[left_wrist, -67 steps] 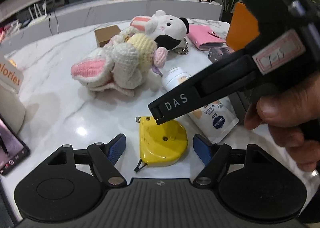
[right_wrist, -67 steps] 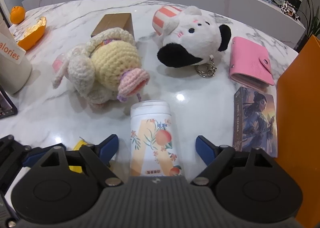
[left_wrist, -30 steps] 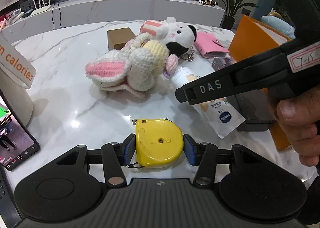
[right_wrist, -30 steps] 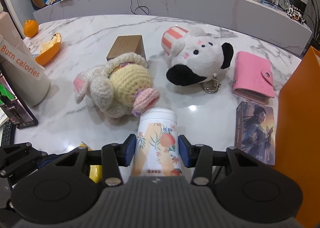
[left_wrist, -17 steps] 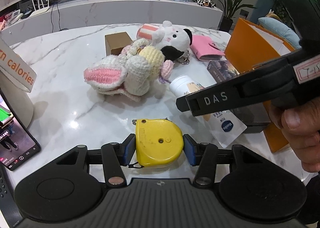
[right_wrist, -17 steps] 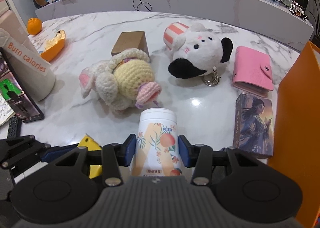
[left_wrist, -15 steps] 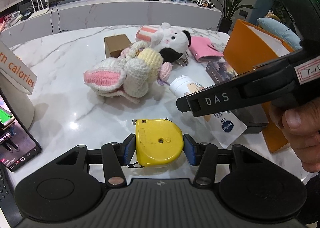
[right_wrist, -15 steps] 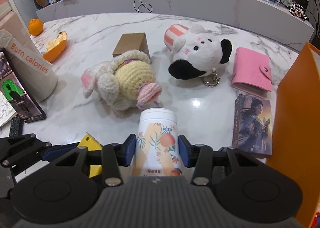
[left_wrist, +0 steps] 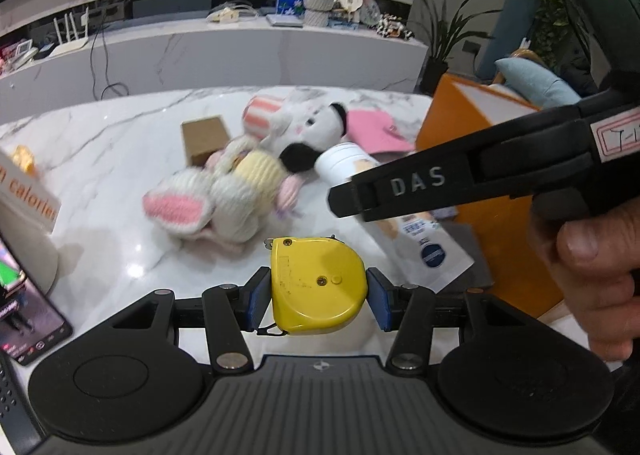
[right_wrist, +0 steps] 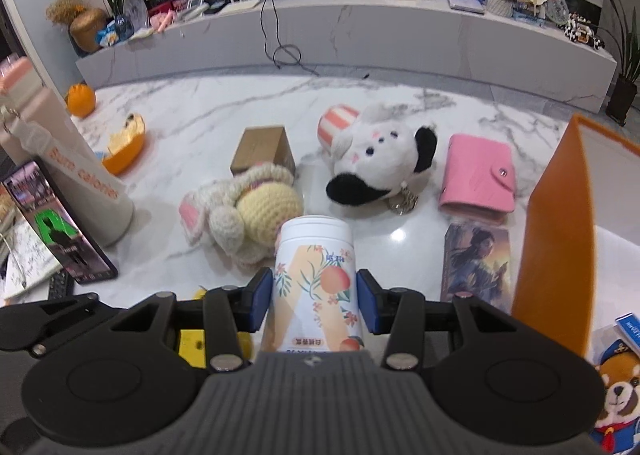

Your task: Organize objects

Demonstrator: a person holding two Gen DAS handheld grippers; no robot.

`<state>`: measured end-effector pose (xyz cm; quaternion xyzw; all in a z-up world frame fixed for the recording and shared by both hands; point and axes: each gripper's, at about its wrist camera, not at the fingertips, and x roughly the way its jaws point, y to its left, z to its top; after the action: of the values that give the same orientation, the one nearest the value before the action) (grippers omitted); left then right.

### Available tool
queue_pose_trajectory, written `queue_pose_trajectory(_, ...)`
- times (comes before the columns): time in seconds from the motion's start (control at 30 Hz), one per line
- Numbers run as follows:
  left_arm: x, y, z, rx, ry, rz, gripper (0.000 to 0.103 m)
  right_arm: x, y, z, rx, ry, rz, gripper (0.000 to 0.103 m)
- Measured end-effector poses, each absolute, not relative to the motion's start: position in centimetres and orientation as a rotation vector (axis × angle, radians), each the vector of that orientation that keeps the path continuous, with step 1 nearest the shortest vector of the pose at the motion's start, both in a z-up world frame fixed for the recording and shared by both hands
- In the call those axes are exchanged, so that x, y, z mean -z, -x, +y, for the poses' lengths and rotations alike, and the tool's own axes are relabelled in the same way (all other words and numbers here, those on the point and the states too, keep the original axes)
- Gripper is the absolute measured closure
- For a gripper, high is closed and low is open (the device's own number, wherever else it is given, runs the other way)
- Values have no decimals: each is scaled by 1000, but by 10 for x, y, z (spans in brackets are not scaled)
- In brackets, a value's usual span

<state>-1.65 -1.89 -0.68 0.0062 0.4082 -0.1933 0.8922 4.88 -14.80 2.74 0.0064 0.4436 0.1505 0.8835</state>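
My left gripper is shut on a yellow tape measure, its blue pads pressing both sides, and holds it above the marble table. My right gripper is shut on a white bottle with a peach print, which points away from me. In the left wrist view that bottle sticks out under the right gripper's black body, held by a person's hand. An orange box stands open at the right.
On the table lie a crocheted bunny, a white and black plush, a brown box, a pink wallet and a picture card box. A phone and a white bottle with orange lettering stand at the left.
Both grippers closed on their objects, then rose from the table. The tape measure and the bottle now hang higher, and the table objects look smaller and farther.
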Motion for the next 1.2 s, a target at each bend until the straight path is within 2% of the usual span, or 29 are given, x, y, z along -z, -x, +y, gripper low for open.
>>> queue_pose_trajectory(0.47,-16,11,-38,426,8,798,44,-69,-35,-181,-315,-71,825,55)
queue_pose_trajectory(1.2,-43,3,-97,511,45,730,44,-99,-20,-241,-220,-139,738,55)
